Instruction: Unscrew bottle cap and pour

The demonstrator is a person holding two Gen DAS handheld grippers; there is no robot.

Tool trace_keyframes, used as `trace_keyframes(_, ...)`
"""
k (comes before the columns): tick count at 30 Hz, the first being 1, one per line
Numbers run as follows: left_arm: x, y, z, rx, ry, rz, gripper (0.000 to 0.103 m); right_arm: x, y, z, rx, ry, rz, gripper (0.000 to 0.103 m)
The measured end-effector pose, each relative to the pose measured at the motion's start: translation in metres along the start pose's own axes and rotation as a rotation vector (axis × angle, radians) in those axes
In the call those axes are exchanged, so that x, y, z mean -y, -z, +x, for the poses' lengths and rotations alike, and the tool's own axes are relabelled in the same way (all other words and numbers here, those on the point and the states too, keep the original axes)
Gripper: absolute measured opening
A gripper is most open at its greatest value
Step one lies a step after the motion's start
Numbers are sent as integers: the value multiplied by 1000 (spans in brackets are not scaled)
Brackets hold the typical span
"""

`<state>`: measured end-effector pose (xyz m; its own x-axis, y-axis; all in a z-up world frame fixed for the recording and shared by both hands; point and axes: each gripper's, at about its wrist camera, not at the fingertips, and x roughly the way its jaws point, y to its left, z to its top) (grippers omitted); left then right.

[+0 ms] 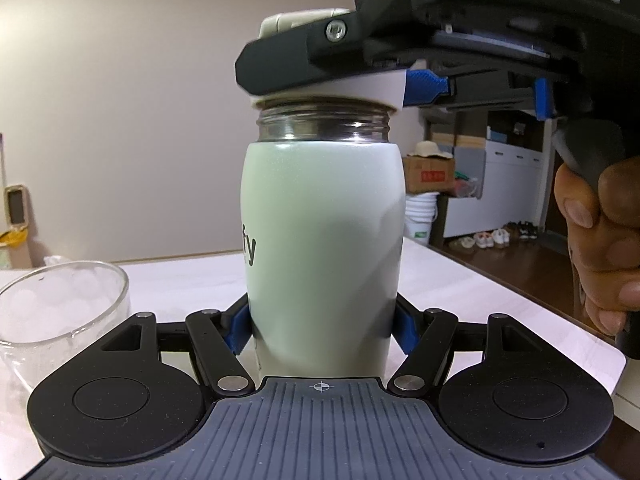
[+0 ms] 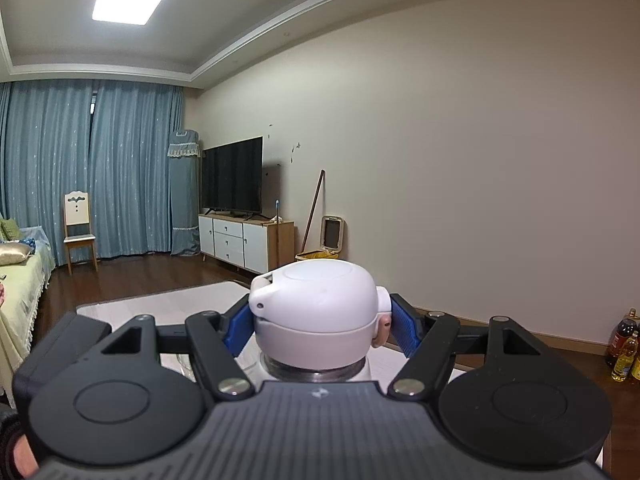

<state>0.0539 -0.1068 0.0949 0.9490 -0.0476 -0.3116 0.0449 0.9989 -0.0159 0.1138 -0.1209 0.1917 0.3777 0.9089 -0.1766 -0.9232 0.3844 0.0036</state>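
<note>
Left tongs clamp bottle upright; right tongs clamp cap above threads.

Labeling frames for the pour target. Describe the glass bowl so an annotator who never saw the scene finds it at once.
Start at the white table, then find the pale green bottle that the left hand-held gripper clamps at its middle. The glass bowl stands on the table to the bottle's left in the left wrist view. It is the only see-through thing there, wide, open-topped and untouched.
</note>
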Motion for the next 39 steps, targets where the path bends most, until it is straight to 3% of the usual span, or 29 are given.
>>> trace_keyframes(4, 20, 0, -2, 8, 0, 5, 75, 0, 0, -4, 9, 8, 5, 71)
trace_keyframes(6, 0, -3, 3, 17, 2, 5, 81, -1, -1, -7, 12, 12, 3, 71)
trace_keyframes(13, 32, -4, 0, 22, -1, 10, 84, -2, -4, -6, 22, 15, 4, 71)
trace_keyframes(16, 48, -3, -2, 26, -3, 11, 90, -2, -3, -8, 25, 20, 6, 71)
trace_keyframes(18, -5, -7, 35, 28, -4, 6, 93, -1, -3, -9, 26, 24, 8, 71)
trace_keyframes(22, -4, -7, 39, 30, -1, 2, 95, -4, -1, -12, 29, 31, 8, 71)
trace_keyframes(24, 0, -8, 42, 33, -5, 3, 102, -4, 0, -13, 32, 32, 9, 71)
trace_keyframes(28, -32, -19, 47, 38, -10, 1, 103, -5, 0, -15, 32, 36, 7, 71)
trace_keyframes(32, -88, -32, 55, 36, -12, 5, 103, -5, 0, -16, 34, 42, 11, 71)
trace_keyframes(39, -127, -21, 29, 39, -26, 3, 103, -5, 1, -15, 37, 48, 13, 71)
